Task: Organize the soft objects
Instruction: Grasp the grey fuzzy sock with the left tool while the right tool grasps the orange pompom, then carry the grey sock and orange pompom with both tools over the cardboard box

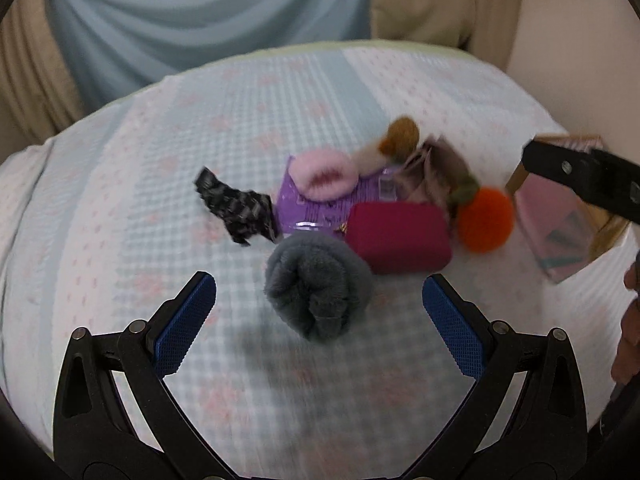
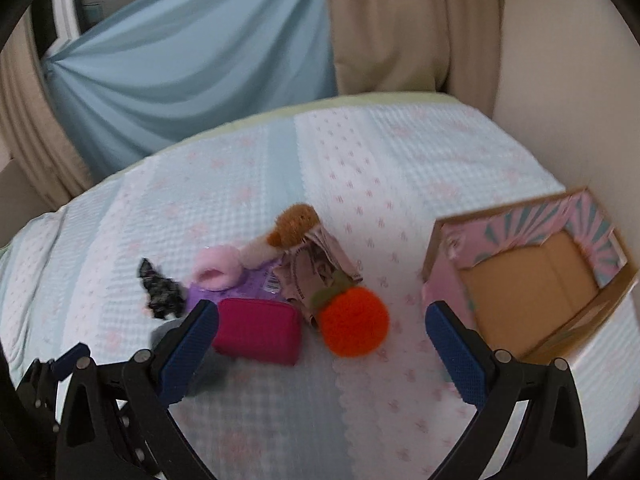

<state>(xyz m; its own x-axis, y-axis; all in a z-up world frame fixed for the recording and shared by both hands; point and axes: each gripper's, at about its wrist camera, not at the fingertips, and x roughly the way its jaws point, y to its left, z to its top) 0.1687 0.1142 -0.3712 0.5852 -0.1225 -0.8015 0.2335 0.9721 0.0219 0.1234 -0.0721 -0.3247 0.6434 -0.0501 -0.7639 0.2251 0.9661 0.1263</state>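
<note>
A pile of soft things lies on the bed. In the left wrist view a grey fuzzy roll point(image 1: 318, 286) sits just ahead of my open, empty left gripper point(image 1: 318, 304). Behind it are a magenta pouch point(image 1: 398, 237), an orange pompom point(image 1: 485, 220), a pink puff point(image 1: 322, 174), a purple packet point(image 1: 316, 204), a black patterned cloth point(image 1: 236, 206) and a brown-and-white plush point(image 1: 394, 144). My right gripper point(image 2: 322, 336) is open and empty, with the orange pompom point(image 2: 354, 322) and magenta pouch point(image 2: 258, 330) between its fingers' line. An open cardboard box point(image 2: 528, 276) stands to the right.
The bed has a pale blue and white quilted cover point(image 2: 280, 420). Blue and beige curtains point(image 2: 192, 60) hang behind it, and a cream wall point(image 2: 560, 80) is at the right. The right gripper's arm point(image 1: 580, 178) crosses in front of the box point(image 1: 560, 220) in the left wrist view.
</note>
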